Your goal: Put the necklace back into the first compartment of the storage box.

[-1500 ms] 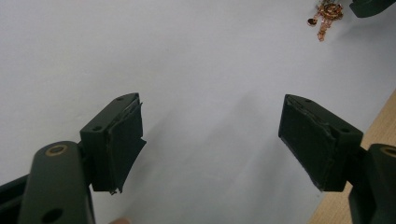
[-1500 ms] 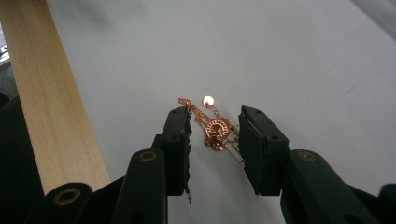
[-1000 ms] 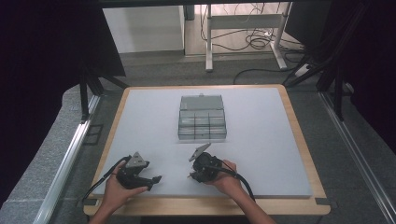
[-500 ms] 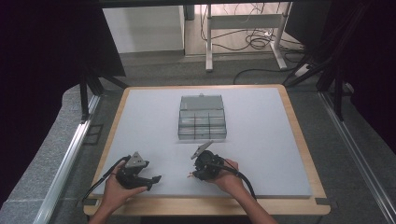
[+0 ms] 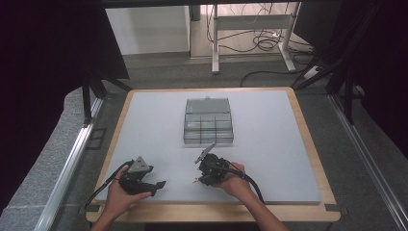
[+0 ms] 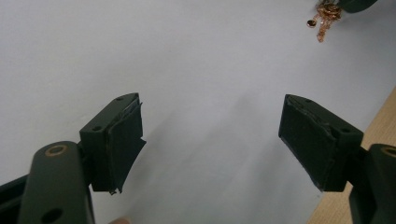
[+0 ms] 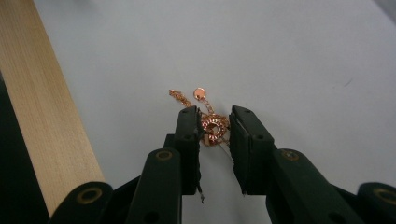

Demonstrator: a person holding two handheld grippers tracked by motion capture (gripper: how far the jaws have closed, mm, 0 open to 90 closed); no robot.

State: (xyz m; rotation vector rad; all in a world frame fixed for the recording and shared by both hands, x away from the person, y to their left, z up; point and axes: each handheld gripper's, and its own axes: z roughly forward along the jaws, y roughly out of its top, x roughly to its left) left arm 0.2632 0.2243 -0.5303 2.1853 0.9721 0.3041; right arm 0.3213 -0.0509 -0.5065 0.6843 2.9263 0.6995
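A rose-gold necklace (image 7: 212, 128), a fine chain with a round ring pendant and a small disc tag, lies on the grey mat (image 5: 269, 144) near the front edge. My right gripper (image 7: 215, 122) is shut on the pendant, with the chain trailing out past the jaw tips. In the high view the right gripper (image 5: 196, 179) points left, low over the mat. My left gripper (image 6: 210, 135) stands open with bare mat between its pads; the necklace (image 6: 322, 18) lies far off at the top right of its view. In the high view the left gripper (image 5: 161, 184) rests at the front left.
A clear plastic compartment box (image 5: 208, 122) with its lid open sits mid-table, just beyond the right gripper. The wooden table rim (image 7: 42, 112) runs close beside the necklace. Dark frame posts and a metal rail (image 5: 67, 163) flank the table.
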